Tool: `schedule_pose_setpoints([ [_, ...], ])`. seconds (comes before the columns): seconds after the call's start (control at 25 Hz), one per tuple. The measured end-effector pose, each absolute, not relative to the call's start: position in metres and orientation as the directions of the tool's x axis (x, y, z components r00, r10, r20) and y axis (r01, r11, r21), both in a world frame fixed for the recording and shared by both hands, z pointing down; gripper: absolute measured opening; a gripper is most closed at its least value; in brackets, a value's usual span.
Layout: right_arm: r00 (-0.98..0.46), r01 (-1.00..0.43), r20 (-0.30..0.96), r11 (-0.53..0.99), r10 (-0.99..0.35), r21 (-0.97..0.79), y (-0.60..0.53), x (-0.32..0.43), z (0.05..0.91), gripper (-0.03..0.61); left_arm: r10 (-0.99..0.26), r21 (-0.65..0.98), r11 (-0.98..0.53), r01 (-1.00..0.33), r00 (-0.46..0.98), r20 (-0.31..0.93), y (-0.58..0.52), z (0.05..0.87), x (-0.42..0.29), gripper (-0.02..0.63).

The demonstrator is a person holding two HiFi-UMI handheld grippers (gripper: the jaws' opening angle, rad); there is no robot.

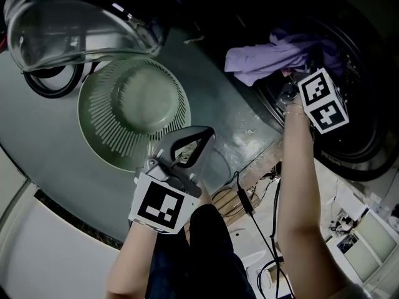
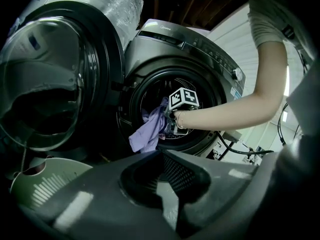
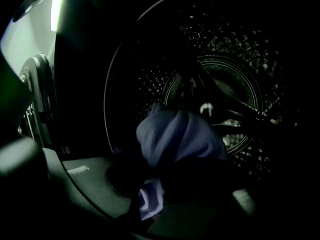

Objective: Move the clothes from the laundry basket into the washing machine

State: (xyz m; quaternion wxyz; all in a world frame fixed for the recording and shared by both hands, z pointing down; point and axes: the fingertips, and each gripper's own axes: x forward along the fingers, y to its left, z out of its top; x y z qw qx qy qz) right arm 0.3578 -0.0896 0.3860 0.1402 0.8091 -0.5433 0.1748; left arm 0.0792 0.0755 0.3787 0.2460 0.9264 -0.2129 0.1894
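Observation:
The pale green laundry basket (image 1: 134, 111) stands on the floor with nothing in it. A purple garment (image 1: 268, 55) hangs half out of the washing machine's drum opening (image 1: 355, 148). My right gripper (image 1: 293, 80) reaches into the opening and is shut on that cloth. In the right gripper view the purple garment (image 3: 175, 139) bunches between the jaws in front of the dark perforated drum (image 3: 225, 99). My left gripper (image 1: 201, 134) hovers by the basket's near rim, jaws together, holding nothing. From the left gripper view the garment (image 2: 150, 131) droops over the door seal.
The round glass door (image 1: 68, 23) stands swung open at upper left, above the basket. Black cables (image 1: 249, 204) trail over the floor by the person's legs. White shelving (image 1: 365, 229) sits at lower right, below the machine.

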Motion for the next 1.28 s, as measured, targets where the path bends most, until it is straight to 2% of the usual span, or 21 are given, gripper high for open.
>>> schedule_pose_setpoints([
  [0.08, 0.344, -0.924, 0.477, -0.383, -0.809, 0.017, -0.091, 0.362, 0.403, 0.099, -0.297, 0.38, -0.787, -0.486, 0.838, 0.458, 0.077, 0.379, 0.082, 0.002],
  [0.16, 0.311, -0.926, 0.535, -0.377, -0.786, -0.016, -0.091, 0.359, 0.423, 0.178, -0.297, 0.384, -0.785, -0.486, 0.839, 0.455, 0.077, 0.378, 0.085, 0.002],
  [0.24, 0.273, -0.93, 0.579, -0.365, -0.768, -0.045, -0.087, 0.352, 0.435, 0.283, -0.3, 0.387, -0.783, -0.487, 0.841, 0.451, 0.076, 0.378, 0.087, 0.002],
  [0.48, 0.221, -0.923, 0.62, -0.367, -0.753, -0.117, -0.054, 0.329, 0.433, 0.46, -0.295, 0.4, -0.777, -0.486, 0.843, 0.45, 0.08, 0.378, 0.086, 0.002],
  [0.72, 0.109, -0.916, 0.762, -0.363, -0.638, -0.173, -0.007, 0.272, 0.503, 0.475, -0.311, 0.415, -0.758, -0.503, 0.838, 0.448, 0.073, 0.38, 0.083, 0.002],
  [0.84, 0.116, -0.927, 0.783, -0.349, -0.611, -0.136, -0.016, 0.261, 0.523, 0.482, -0.312, 0.406, -0.763, -0.502, 0.837, 0.449, 0.068, 0.382, 0.081, 0.002],
  [0.92, 0.144, -0.927, 0.786, -0.359, -0.602, -0.105, -0.022, 0.263, 0.527, 0.45, -0.31, 0.405, -0.763, -0.504, 0.835, 0.455, 0.068, 0.385, 0.08, 0.002],
  [1.0, 0.168, -0.93, 0.789, -0.361, -0.591, -0.073, -0.025, 0.27, 0.529, 0.387, -0.307, 0.409, -0.759, -0.506, 0.833, 0.461, 0.069, 0.388, 0.079, 0.002],
  [1.08, 0.166, -0.953, 0.794, -0.302, -0.585, -0.023, -0.033, 0.273, 0.531, 0.259, -0.305, 0.409, -0.761, -0.505, 0.833, 0.462, 0.069, 0.389, 0.08, 0.002],
  [1.2, 0.114, -0.985, 0.793, -0.174, -0.599, 0.01, -0.039, 0.265, 0.526, 0.176, -0.311, 0.405, -0.761, -0.507, 0.832, 0.459, 0.068, 0.39, 0.08, 0.002],
  [1.28, 0.093, -0.988, 0.761, -0.156, -0.642, -0.01, -0.037, 0.261, 0.509, 0.061, -0.314, 0.418, -0.746, -0.518, 0.827, 0.466, 0.069, 0.394, 0.079, 0.002],
])
